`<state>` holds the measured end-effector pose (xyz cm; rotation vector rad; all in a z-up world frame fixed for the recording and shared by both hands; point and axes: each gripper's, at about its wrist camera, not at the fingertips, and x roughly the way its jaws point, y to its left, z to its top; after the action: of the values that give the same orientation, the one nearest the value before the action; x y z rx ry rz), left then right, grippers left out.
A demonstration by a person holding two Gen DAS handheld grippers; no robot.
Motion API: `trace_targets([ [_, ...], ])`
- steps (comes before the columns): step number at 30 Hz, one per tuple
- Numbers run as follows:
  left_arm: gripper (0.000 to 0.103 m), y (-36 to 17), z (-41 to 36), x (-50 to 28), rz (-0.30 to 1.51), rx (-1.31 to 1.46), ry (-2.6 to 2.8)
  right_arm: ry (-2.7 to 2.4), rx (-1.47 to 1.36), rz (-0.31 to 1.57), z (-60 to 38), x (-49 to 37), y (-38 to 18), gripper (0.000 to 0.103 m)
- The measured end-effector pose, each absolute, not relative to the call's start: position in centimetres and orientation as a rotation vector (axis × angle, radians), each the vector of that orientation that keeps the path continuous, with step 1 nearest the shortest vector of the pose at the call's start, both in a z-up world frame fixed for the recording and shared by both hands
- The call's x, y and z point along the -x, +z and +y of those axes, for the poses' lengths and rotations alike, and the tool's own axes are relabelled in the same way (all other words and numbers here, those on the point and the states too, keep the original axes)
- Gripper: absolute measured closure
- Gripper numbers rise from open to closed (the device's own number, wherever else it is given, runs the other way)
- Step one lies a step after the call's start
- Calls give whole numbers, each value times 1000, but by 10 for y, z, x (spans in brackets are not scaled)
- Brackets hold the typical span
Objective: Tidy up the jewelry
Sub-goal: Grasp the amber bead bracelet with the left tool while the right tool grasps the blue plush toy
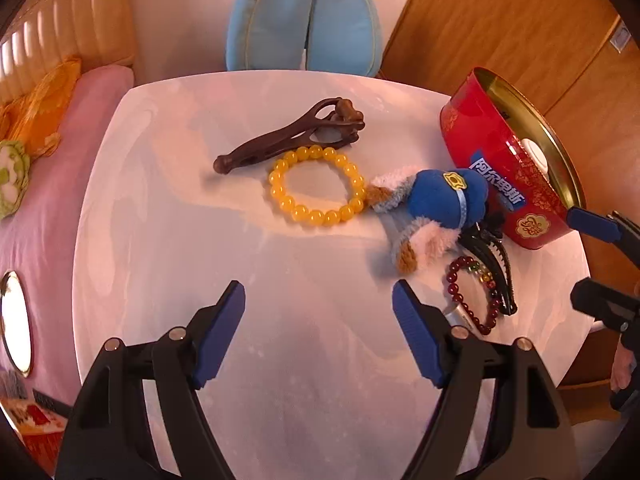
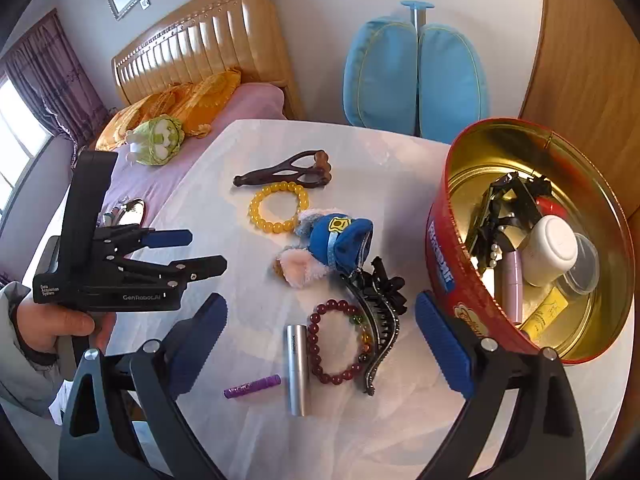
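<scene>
Jewelry lies loose on the tabletop [image 2: 248,144] beside our red tin [image 2: 444,248].
We hover both tools, left tool [image 1: 319,300] and right tool [image 2: 320,312], spread apart and empty; the yellow bead bracelet [image 1: 317,184] and dark red bead bracelet [image 2: 340,340] await sorting. The left tool's body reads "GenRobot.AI".

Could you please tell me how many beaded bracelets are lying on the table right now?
2. The yellow beaded bracelet lies beside the dark wooden massager; the dark red beaded bracelet lies between the silver tube and black hair claw. The red tin might hide more.
</scene>
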<state>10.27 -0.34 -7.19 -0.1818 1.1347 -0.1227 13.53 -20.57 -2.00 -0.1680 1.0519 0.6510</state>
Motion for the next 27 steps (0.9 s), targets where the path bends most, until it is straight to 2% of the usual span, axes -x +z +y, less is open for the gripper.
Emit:
trace_targets([
  [13, 29, -96, -36, -171, 1101, -123, -450, 509, 109, 1126, -190, -156, -45, 7],
  [18, 74, -101, -42, -175, 1095, -202, -451, 493, 95, 1139, -193, -157, -51, 7],
  [19, 80, -101, -40, -177, 1100, -190, -449, 491, 90, 1142, -194, -158, -52, 7],
  [20, 92, -101, -36, -178, 1109, -172, -452, 491, 87, 1144, -194, -158, -52, 7],
  [27, 92, -87, -15, -161, 1073, -114, -403, 485, 144, 1142, -174, -173, -64, 7],
])
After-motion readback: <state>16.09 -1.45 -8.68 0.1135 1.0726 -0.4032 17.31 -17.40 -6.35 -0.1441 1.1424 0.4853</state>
